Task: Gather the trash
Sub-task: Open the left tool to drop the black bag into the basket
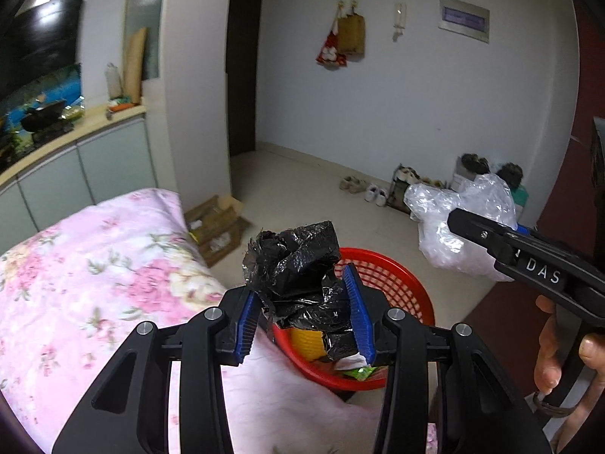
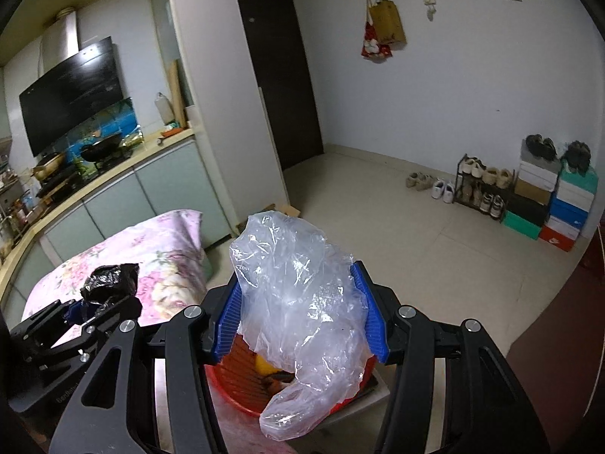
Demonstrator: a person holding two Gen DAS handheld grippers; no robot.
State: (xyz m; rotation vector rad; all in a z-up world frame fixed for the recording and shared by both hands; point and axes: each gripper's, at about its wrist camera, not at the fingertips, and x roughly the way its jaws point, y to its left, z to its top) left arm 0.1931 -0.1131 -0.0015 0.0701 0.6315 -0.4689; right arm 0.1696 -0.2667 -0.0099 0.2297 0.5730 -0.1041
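The left gripper (image 1: pixel 306 310) pinches a crumpled black bag (image 1: pixel 298 268) above the red basket (image 1: pixel 397 276), at the edge of the floral quilt (image 1: pixel 94 265). The right gripper (image 2: pixel 300 310) clamps a clear bag (image 2: pixel 298 295) over the same basket, which holds yellow and green wrappers.

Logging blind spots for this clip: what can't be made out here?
- Red basket contents: both views, mostly covered by the black bag in the left tool and the clear bag in the right tool.
- Wall panel text: too blurred.
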